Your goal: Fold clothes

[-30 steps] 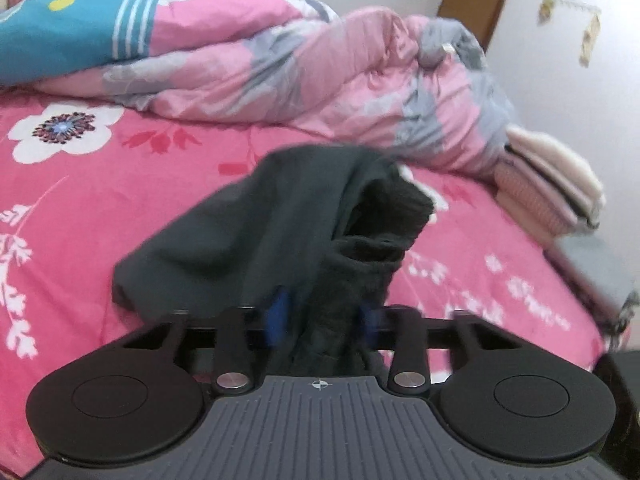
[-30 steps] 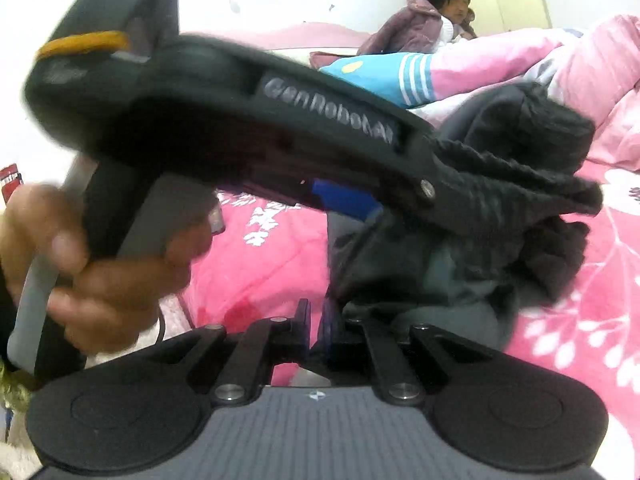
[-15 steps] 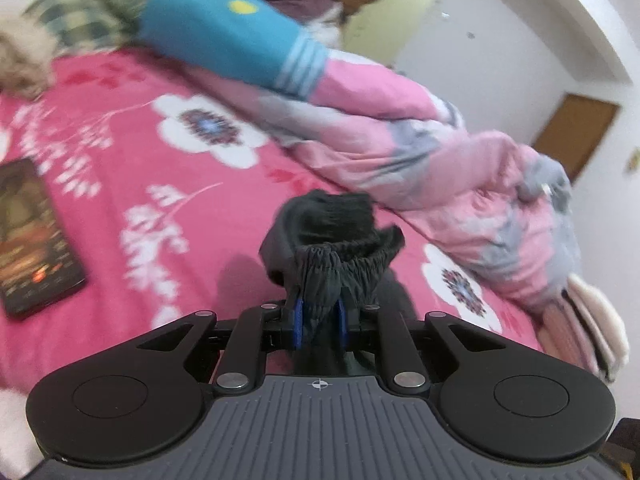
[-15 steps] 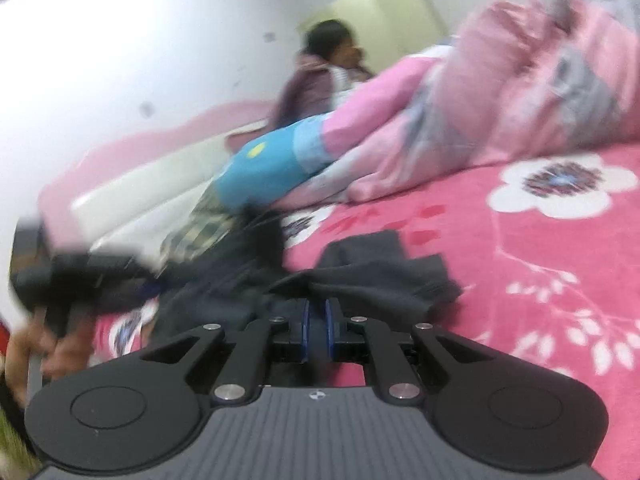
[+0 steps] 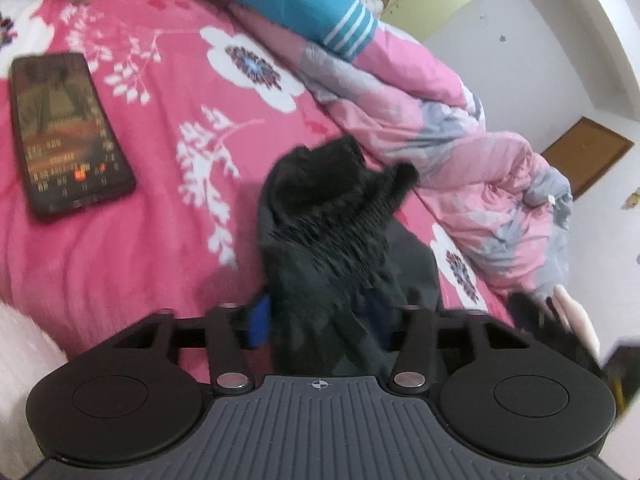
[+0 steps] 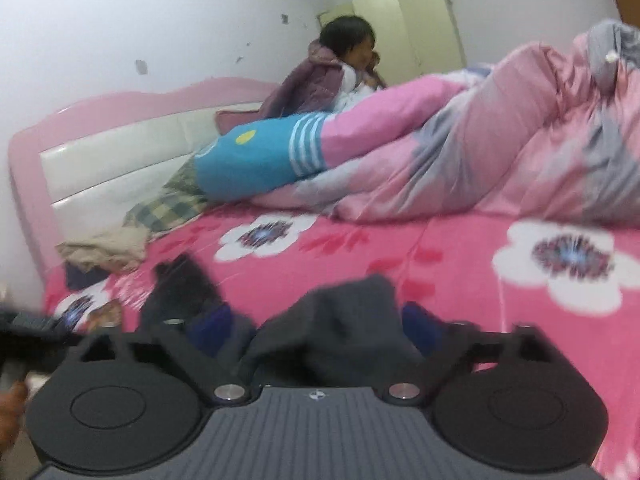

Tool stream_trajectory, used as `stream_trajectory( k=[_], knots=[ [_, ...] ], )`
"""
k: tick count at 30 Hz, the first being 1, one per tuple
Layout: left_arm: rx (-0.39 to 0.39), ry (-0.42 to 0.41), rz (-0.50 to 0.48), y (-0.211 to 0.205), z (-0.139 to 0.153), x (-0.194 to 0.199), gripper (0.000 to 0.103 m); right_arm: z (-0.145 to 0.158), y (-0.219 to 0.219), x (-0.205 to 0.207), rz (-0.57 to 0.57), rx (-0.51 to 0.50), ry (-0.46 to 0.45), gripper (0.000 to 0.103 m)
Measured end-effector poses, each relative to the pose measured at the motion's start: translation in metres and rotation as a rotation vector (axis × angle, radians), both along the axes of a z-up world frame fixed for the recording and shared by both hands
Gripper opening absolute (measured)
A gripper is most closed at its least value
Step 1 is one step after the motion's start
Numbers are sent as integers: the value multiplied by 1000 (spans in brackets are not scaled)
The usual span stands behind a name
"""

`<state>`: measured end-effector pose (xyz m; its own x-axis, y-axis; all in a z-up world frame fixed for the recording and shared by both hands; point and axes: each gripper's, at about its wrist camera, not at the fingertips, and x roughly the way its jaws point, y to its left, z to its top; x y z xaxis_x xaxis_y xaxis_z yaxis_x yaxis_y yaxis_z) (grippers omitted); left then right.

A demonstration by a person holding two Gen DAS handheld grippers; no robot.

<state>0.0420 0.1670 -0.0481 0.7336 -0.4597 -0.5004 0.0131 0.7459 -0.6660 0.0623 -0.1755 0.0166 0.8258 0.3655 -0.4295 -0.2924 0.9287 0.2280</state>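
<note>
A dark grey garment with a ribbed elastic band (image 5: 332, 216) lies bunched on the pink flowered bed sheet (image 5: 120, 260). My left gripper (image 5: 320, 316) is open, its blue pads spread on either side of the bunched cloth. In the right wrist view the same garment (image 6: 344, 316) humps up between the wide-apart fingers of my open right gripper (image 6: 312, 320). More of the dark cloth (image 6: 180, 284) trails off to the left. Whether either pad touches the cloth is blurred.
A phone with a lit screen (image 5: 66, 132) lies on the sheet at left. A rumpled pink and grey quilt (image 5: 440, 140) and a blue pillow (image 5: 288, 0) run along the far side. Folded clothes (image 5: 576, 320) sit at right. A person (image 6: 340, 72) sits by the headboard (image 6: 120, 148).
Both grippers were shut on the dark garment and have opened. The garment has come down from mid-air onto the sheet, and both cameras have swung toward the headboard.
</note>
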Motion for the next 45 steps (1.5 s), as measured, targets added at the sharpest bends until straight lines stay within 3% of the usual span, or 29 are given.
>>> stream_trajectory(
  k=[6,10,11,13,14,15,16,20,24,28,31,36,37,40,43,44,45],
  knots=[
    [-26,52,-13,-7,-18,1,68,-22,17,70,23,-44,222,103],
    [38,26,9,-20,-16,4,65,-37,29,116,38,-73,370,100],
    [61,14,16,-23,-13,6,53,-40,31,128,42,-81,407,92],
    [97,-5,19,-29,-9,14,41,-42,37,136,57,-96,436,45],
    [101,-14,20,-30,-8,19,33,-41,36,133,65,-88,434,31],
    [101,-21,20,-32,-7,25,29,-39,35,129,74,-80,434,9],
    [96,-31,17,-35,-5,32,25,-36,29,127,65,-60,421,7],
    [84,-112,-8,-52,14,61,19,-1,-13,116,-54,17,297,5],
    [79,-217,-43,-73,38,83,19,50,-71,87,-217,45,103,5],
    [87,-230,-76,-88,39,91,19,84,-125,44,-321,47,-39,5],
    [119,-147,-102,-88,21,90,19,72,-156,14,-389,45,-27,5],
    [148,-38,-119,-72,-7,80,20,4,-192,-18,-457,41,262,9],
    [139,-26,-125,-68,-10,79,22,-5,-198,-25,-485,37,302,19],
    [119,-11,-136,-57,-18,74,24,14,-209,-46,-632,49,191,42],
    [118,-18,-134,-55,-19,73,26,34,-220,-67,-780,61,68,49],
    [120,-20,-133,-56,-18,73,30,46,-215,-67,-785,54,11,49],
    [122,-22,-132,-55,-18,73,33,49,-203,-56,-717,33,6,51]
  ],
)
